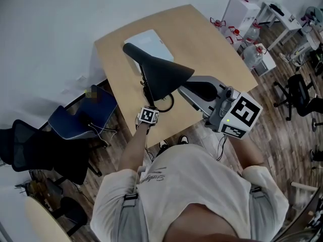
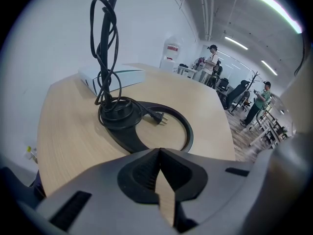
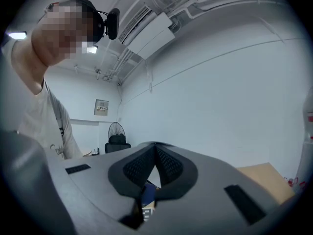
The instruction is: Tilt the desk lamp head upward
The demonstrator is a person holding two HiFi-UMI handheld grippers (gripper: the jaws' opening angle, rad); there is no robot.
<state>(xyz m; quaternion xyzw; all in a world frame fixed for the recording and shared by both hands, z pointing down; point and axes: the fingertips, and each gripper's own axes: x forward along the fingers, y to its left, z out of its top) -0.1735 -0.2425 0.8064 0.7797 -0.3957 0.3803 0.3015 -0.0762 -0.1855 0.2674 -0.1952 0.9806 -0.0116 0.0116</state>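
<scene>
A black desk lamp stands on the wooden table (image 1: 212, 44). Its wide head (image 1: 160, 74) hangs over the ring-shaped base (image 1: 166, 105). In the left gripper view the base (image 2: 146, 131) lies just ahead, with the bundled cord (image 2: 105, 58) and plug (image 2: 159, 117) on it. My left gripper (image 2: 159, 153) is shut and empty at the table's near edge; the head view shows only its marker cube (image 1: 148, 115). My right gripper (image 1: 187, 88) is raised beside the head's wide rim, shut with nothing in it. In its own view the right gripper (image 3: 155, 146) points at the wall, and no lamp shows there.
A flat white box (image 1: 149, 44) lies behind the lamp, also seen as the white box (image 2: 112, 77). A blue chair (image 1: 81, 117) and dark chairs stand left of the table. Water bottles (image 1: 252, 49) and white tables are at the right, with people standing far off (image 2: 211, 65).
</scene>
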